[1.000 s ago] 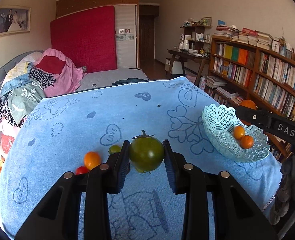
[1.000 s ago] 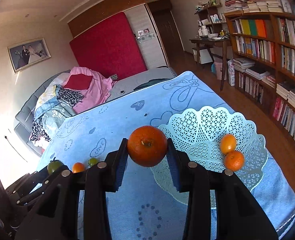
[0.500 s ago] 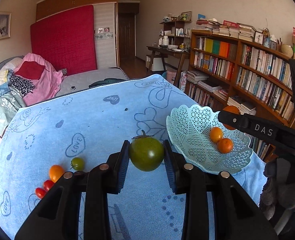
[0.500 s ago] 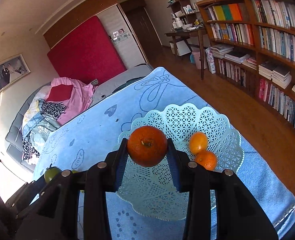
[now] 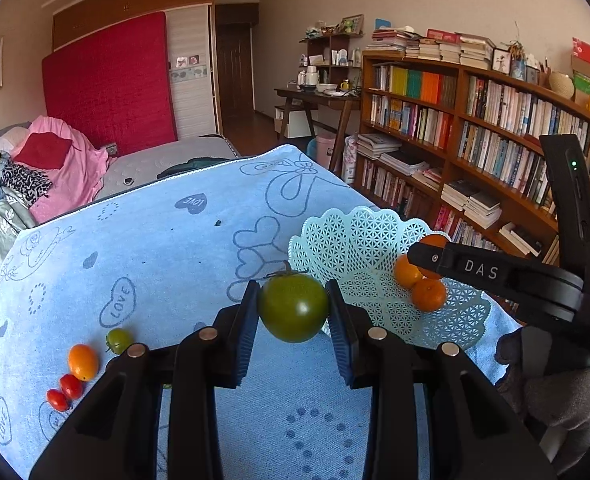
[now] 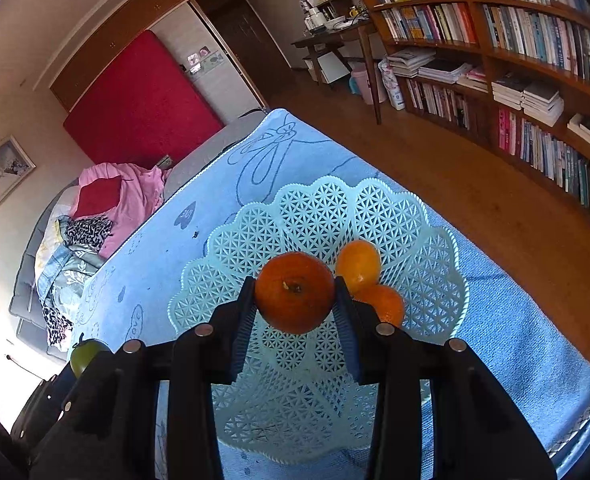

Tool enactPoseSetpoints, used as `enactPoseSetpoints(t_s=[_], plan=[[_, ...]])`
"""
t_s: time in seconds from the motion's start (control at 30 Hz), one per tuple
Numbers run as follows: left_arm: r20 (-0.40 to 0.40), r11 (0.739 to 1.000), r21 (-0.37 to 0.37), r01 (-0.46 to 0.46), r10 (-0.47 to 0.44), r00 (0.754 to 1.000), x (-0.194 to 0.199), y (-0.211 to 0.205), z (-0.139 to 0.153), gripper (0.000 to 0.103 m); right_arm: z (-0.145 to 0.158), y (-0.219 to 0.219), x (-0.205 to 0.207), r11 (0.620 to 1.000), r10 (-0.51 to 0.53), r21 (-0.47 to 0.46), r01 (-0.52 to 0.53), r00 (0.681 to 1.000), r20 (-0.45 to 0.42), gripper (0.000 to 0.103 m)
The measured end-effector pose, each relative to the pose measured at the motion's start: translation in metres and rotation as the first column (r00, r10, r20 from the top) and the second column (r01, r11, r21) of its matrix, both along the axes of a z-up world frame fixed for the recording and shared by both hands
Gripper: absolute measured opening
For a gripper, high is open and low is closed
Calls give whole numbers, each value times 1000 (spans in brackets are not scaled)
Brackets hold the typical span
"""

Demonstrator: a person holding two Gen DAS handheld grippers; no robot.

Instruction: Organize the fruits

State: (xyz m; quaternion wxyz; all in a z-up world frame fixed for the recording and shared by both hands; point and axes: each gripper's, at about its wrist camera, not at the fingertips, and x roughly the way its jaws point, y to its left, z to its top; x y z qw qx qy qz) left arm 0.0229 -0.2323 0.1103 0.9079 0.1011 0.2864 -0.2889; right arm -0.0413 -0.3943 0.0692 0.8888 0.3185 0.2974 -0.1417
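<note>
We hold a green tomato (image 5: 293, 307) in the left gripper (image 5: 293, 312), its jaws clamped on both sides, above the blue cloth (image 5: 167, 248) just beside the basket (image 5: 359, 240). Our right gripper (image 6: 295, 300) grips an orange (image 6: 294, 291) between its jaws, hanging over the basket's (image 6: 255, 232) inside, close to two small oranges (image 6: 358, 260) lying there. On the cloth to the left lie a small green tomato (image 5: 118, 340), an orange tomato (image 5: 82, 361) and two red ones (image 5: 65, 392), close together. A bookshelf (image 5: 495, 120) stands along the right wall.
</note>
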Motion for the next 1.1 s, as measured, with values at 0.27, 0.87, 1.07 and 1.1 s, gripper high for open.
enactPoseSetpoints(t_s=[0.27, 0.87, 1.07, 1.1], plan=[[16, 999, 10, 34, -34, 999, -2, -18, -1, 34, 0, -6, -3, 1000, -12, 15, 12, 1000, 3, 39], [35, 999, 21, 38, -39, 999, 0, -18, -8, 63, 6, -6, -9, 999, -40, 24, 39, 999, 31, 54], [35, 1000, 3, 1, -1, 999, 2, -3, -5, 69, 11, -7, -14, 998, -52, 25, 51, 997, 51, 57], [33, 1000, 1, -6, 6, 999, 3, 0, -5, 69, 12, -7, -15, 998, -53, 26, 52, 997, 55, 57]])
